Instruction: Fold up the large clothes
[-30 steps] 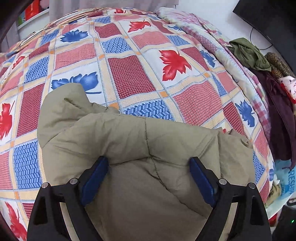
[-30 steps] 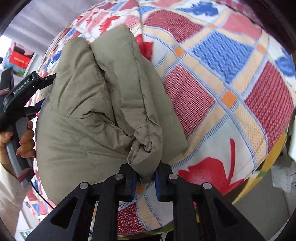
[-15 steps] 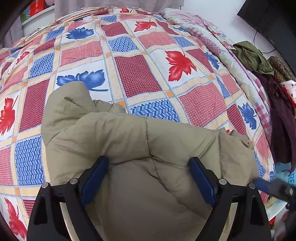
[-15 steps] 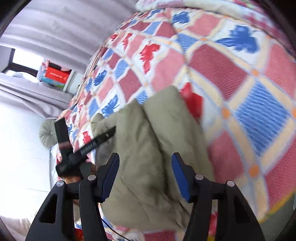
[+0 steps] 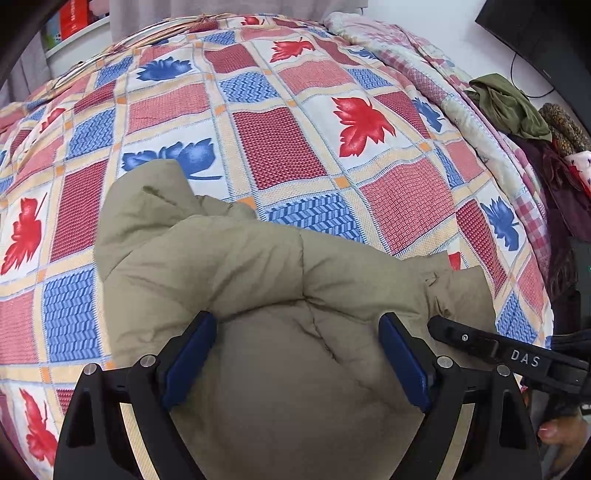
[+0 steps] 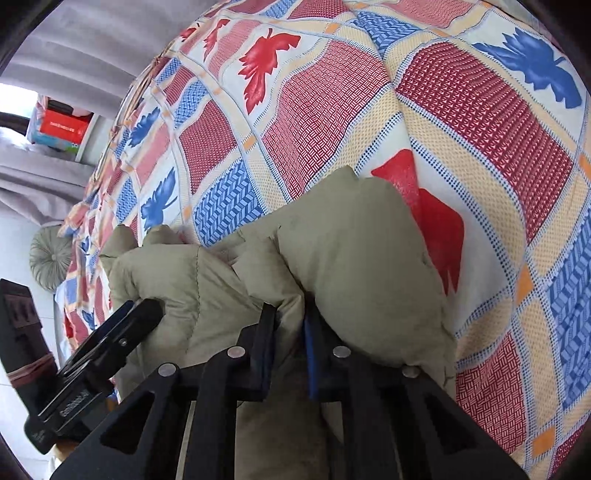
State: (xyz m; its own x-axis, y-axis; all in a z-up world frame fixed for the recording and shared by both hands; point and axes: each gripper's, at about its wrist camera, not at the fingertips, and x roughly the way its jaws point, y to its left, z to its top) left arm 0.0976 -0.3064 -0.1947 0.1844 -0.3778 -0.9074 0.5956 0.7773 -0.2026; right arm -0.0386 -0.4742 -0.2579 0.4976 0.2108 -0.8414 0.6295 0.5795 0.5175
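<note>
A puffy olive-green jacket lies bunched on the patchwork bedspread with red and blue leaves. My left gripper stands open and wide, pushed down into the jacket's bulk, which swells between its blue pads. My right gripper is closing its jaws, and a ridge of the jacket is pinched between the pads. In the left wrist view the right gripper comes in from the right edge, close beside my left one. The right wrist view shows the left gripper at lower left.
A heap of clothes, with an olive garment on top, lies along the bed's right side under a dark screen. A shelf with boxes and a round cushion are past the bed's far end. A hand holds the right gripper.
The right gripper let go of the jacket corner, opened, swung across toward the left gripper and closed on another fold. The left gripper stayed in place, wide open.
</note>
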